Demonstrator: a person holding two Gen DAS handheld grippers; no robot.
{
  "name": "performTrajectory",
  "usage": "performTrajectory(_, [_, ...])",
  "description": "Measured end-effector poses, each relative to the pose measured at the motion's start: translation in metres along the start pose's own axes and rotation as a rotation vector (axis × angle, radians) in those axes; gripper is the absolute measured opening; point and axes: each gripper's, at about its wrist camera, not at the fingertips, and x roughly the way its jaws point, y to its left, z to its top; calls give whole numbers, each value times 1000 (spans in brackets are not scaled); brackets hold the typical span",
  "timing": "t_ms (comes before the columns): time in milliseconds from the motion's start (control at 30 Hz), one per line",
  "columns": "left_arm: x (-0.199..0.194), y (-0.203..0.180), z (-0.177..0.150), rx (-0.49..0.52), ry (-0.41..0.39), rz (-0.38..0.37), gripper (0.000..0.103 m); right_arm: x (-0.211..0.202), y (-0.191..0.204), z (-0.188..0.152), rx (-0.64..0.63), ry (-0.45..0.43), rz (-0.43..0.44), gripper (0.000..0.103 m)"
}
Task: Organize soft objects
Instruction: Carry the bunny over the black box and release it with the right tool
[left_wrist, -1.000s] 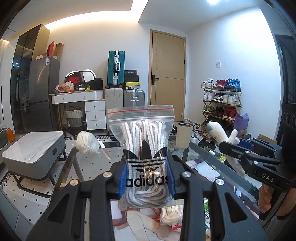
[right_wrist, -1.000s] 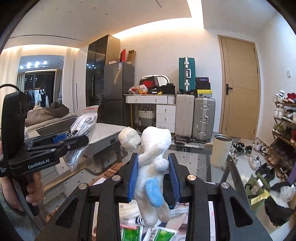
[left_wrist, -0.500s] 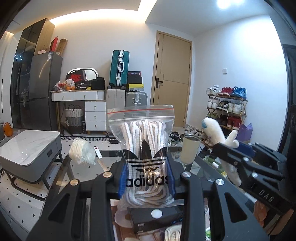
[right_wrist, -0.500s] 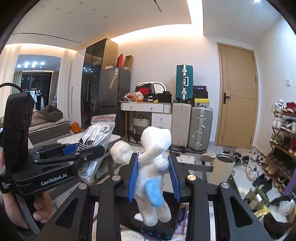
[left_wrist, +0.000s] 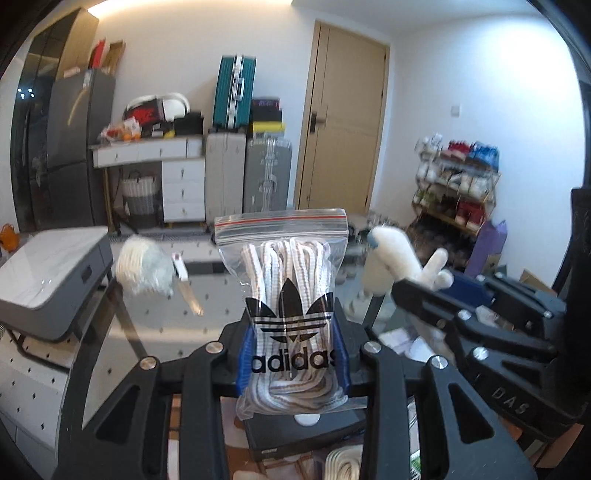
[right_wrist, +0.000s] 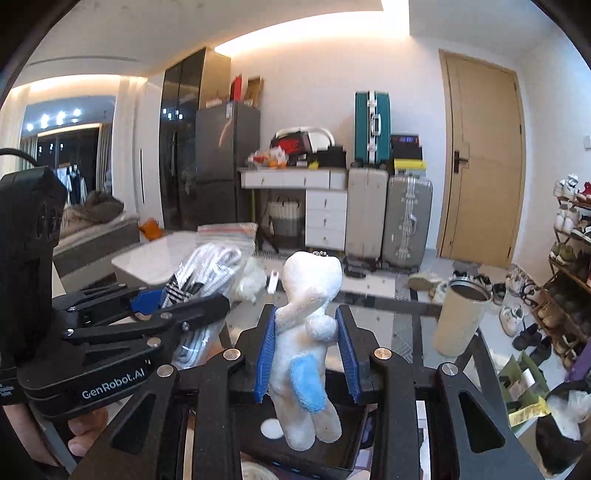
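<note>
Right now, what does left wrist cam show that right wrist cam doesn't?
Left wrist only: the bag's adidas logo face-on, and the purple bag by the shoe rack.
Right wrist only: the beige tumbler on the glass table, the lit window area, the hand gripping the left gripper.
Both: zip bag of laces, white plush toy, teal suitcase, door.

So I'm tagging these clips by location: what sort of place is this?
Most likely a lived-in home, around the entryway and living area. A shoe rack full of shoes stands near the wooden door, suitcases line the wall, and a tall dark fridge stands further along.
</note>
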Motion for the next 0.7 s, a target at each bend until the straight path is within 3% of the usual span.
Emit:
performTrajectory(100, [23,2,-7,-8,123,29,34,23,-8,-7,33,107,6,32])
performTrajectory(233, [50,2,-18,-19,248,8,34,52,-19,-23,86,247,19,32])
performTrajectory(367, [70,0,-28,-28,330,-11,34,72,-27,-38,138,352,42,32])
performTrajectory(700, [79,-4,-39,-30,395,-23,35,77,-24,-47,138,388,52,32])
